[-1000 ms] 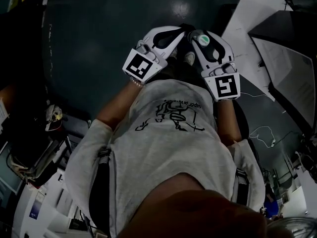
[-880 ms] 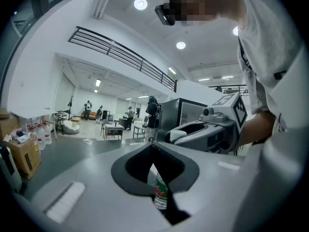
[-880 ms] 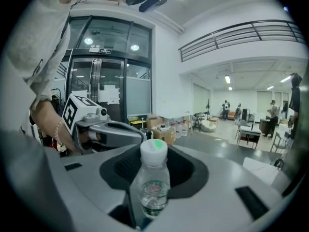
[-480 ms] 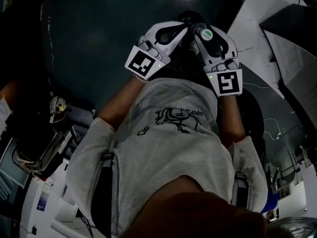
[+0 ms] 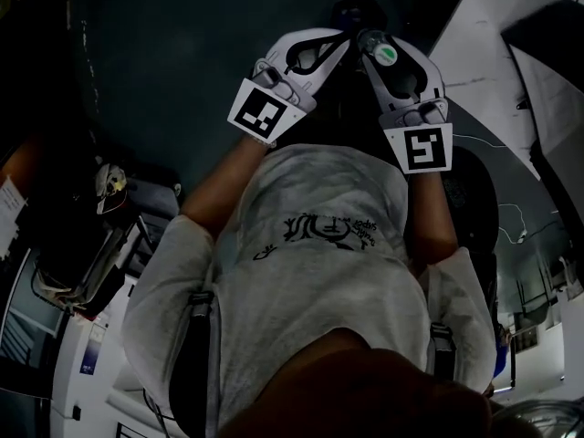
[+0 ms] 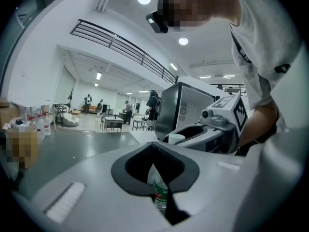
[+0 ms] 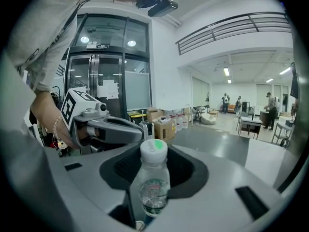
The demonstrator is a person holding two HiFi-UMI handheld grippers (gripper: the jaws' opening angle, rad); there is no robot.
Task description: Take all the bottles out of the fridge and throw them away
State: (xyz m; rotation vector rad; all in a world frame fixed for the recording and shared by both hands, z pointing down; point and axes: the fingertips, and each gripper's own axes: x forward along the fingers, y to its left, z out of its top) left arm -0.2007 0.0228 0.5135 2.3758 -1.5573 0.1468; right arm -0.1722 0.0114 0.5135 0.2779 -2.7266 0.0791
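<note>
I hold a clear bottle in each gripper, close together in front of my body over the dark floor. My right gripper (image 5: 369, 42) is shut on a clear bottle with a white cap (image 5: 384, 56); in the right gripper view this bottle (image 7: 153, 178) stands upright between the jaws. My left gripper (image 5: 343, 38) is shut on a second clear bottle with a green label (image 6: 161, 193), seen low between its jaws; its cap is hidden. Each gripper view shows the other one alongside: the right gripper (image 6: 212, 129), the left gripper (image 7: 113, 127).
White boards (image 5: 493, 53) lie on the dark floor (image 5: 164, 62) at the right. Carts and clutter (image 5: 100, 245) stand at the left. A grey cabinet (image 6: 181, 108) is behind the right gripper. Glass doors (image 7: 108, 81) and cardboard boxes (image 7: 164, 127) are further off.
Both grippers have sunk together toward the floor, sliding toward the top of the head view. Each still holds its bottle.
</note>
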